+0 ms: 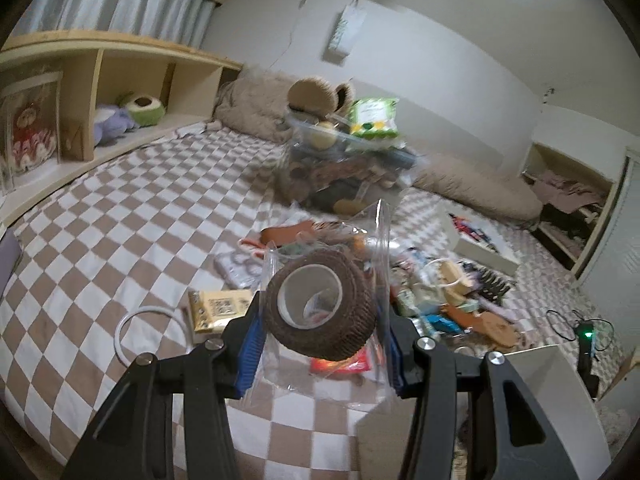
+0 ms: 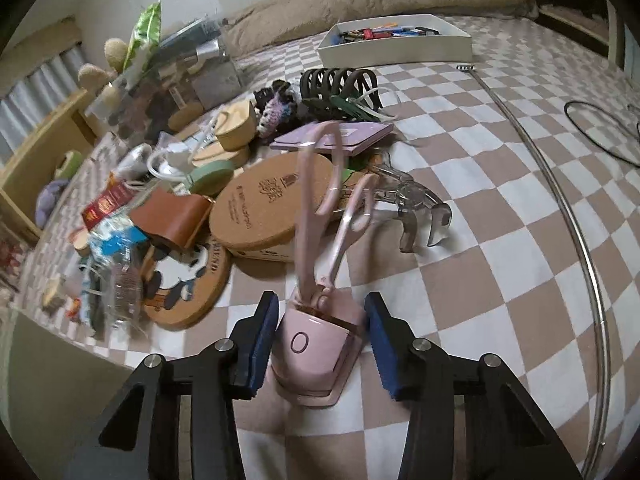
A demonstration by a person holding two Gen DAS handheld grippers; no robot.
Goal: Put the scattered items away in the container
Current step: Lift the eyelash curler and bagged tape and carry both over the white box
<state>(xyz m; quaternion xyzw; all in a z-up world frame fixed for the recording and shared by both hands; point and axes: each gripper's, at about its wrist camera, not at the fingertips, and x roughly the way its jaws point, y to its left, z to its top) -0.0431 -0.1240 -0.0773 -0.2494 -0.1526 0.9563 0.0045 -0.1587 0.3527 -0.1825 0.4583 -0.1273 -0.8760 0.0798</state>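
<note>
Right wrist view: right gripper [image 2: 320,344] straddles the pink eyelash curler [image 2: 316,344], pads not visibly pressing, handles pointing away; left gripper [image 1: 320,344] clamps a bagged brown bandage roll [image 1: 320,304]

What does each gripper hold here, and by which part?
The left gripper clamps a brown bandage roll in a clear plastic bag by its sides. The right gripper straddles the pink eyelash curler's base; firm contact cannot be told.

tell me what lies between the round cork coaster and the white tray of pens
In the right wrist view, a lilac flat card and a black ribbed hair claw lie between the round cork coaster and the white tray.
</note>
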